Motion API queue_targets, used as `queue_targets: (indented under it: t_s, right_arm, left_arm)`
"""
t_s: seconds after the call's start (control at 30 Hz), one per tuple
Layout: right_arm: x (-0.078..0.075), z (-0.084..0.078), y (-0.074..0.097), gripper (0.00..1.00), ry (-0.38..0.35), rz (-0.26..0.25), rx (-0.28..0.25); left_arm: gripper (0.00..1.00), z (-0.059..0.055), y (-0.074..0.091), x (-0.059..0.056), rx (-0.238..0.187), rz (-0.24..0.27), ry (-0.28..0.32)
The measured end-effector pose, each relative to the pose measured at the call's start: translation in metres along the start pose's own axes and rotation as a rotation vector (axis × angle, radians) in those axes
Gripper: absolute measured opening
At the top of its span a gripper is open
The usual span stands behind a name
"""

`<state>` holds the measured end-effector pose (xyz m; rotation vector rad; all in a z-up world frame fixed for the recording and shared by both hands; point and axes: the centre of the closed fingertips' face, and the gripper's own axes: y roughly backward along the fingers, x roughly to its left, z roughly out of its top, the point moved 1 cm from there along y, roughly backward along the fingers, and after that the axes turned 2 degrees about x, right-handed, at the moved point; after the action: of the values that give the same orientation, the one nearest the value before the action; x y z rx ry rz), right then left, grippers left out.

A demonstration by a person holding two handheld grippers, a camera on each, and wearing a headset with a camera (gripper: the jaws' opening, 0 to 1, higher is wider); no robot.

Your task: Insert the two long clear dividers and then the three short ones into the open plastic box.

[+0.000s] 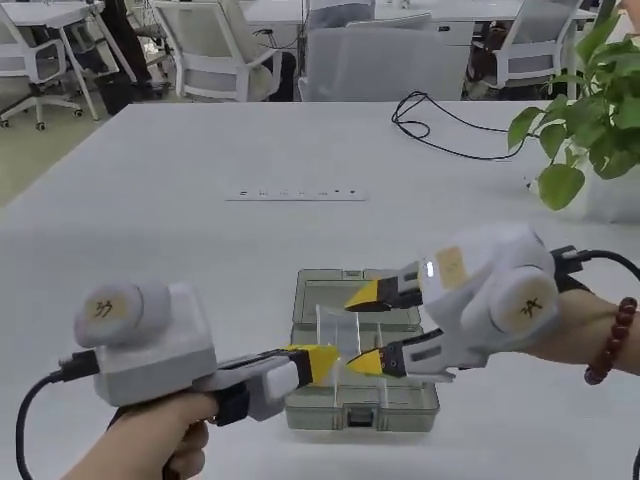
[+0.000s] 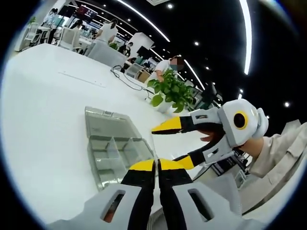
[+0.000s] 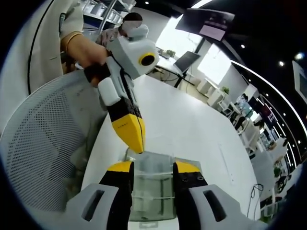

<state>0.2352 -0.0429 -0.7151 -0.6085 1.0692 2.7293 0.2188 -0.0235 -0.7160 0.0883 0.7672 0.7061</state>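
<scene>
Left gripper (image 1: 325, 361) jaws together beside box (image 1: 400, 408); right gripper (image 1: 352, 330) spread, apparently above

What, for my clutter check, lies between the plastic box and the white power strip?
Nothing: in the head view, the table is bare between the plastic box and the white power strip.

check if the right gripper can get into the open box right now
Probably yes. The right gripper hovers just over the clear box, jaws apart. The left gripper, jaws shut, sits close by its lower jaw and may crowd it.
</scene>
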Motion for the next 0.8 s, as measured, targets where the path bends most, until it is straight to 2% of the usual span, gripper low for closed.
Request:
queue_targets:
  t_s: [0.17,0.23,0.37,0.5,0.57,0.73,0.77,0.8]
  right_arm:
    - [0.001,-0.001,0.0,0.33,-0.009,-0.002,0.001]
    - [0.0,-0.002,0.002,0.33,-0.028,-0.001,-0.004]
    - [-0.002,0.0,0.005,0.32,-0.077,-0.001,-0.028]
    - [-0.004,0.002,0.009,0.32,-0.124,0.007,-0.052]
    - [-0.005,0.002,0.011,0.32,-0.139,0.006,-0.059]
    - [-0.005,0.005,0.015,0.31,-0.187,0.034,-0.092]
    - [-0.003,0.006,0.016,0.31,-0.192,0.044,-0.098]
    - [-0.002,0.007,0.016,0.31,-0.194,0.054,-0.105]
  left_arm:
    - [0.0,-0.002,-0.001,0.002,0.021,-0.001,-0.011]
    - [0.0,-0.003,-0.002,0.003,0.034,0.008,-0.043]
    - [0.0,0.0,-0.001,0.004,0.046,0.02,-0.131]
    - [0.0,-0.001,0.0,0.007,0.078,0.043,-0.267]
    - [0.0,-0.002,0.0,0.008,0.094,0.047,-0.314]
    - [0.0,-0.004,0.0,0.006,0.123,0.046,-0.457]
    - [0.0,-0.004,0.0,0.005,0.127,0.043,-0.502]
    - [0.0,-0.006,0.0,0.005,0.139,0.041,-0.513]
